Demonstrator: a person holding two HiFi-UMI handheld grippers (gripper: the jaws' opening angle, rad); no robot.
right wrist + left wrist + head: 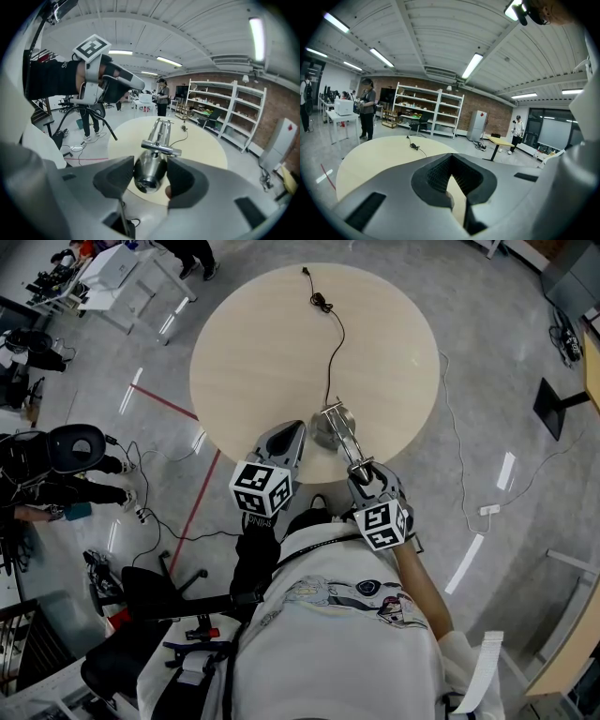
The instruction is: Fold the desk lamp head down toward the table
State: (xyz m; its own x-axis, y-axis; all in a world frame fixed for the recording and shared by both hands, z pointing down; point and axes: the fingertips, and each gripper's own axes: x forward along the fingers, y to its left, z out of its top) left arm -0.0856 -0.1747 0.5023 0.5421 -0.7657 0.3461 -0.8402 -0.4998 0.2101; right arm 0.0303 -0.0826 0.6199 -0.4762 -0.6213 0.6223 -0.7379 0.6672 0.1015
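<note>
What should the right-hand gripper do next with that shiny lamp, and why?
Probably swing the lamp head gently down toward the table. The right gripper has its jaws closed on the head, which sits raised on the lamp arm; the left gripper is shut and empty.

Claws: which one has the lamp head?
The right claw: its jaws are clamped on the shiny metal lamp head. The left claw has its jaws together on nothing, above the table.

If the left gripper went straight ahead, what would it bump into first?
Probably nothing near: the left gripper points out above the round table, so its way looks free until the far shelves, though depth is unclear.
</note>
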